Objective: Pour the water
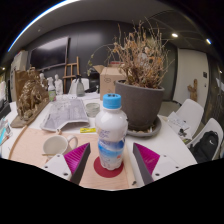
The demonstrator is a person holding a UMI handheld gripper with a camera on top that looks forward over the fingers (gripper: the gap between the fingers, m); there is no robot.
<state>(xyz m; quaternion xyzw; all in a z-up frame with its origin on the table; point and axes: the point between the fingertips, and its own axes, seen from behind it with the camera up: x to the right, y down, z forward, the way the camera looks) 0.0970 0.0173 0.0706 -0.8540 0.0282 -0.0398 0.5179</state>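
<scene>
A clear water bottle [111, 135] with a light blue cap and a blue-and-white label stands upright on a red coaster [107, 170], which lies on a wooden board [30, 146]. My gripper [112, 161] is open. The bottle stands between the magenta pads [78, 158], with a gap at either side. A white cup [55, 146] sits on the board left of the bottle, just beyond the left finger.
Behind the bottle stands a large grey pot [140, 105] holding a dried plant [140, 55]. A spread newspaper [65, 110] and a small glass [92, 108] lie further back on the white table. White chairs [186, 115] stand to the right.
</scene>
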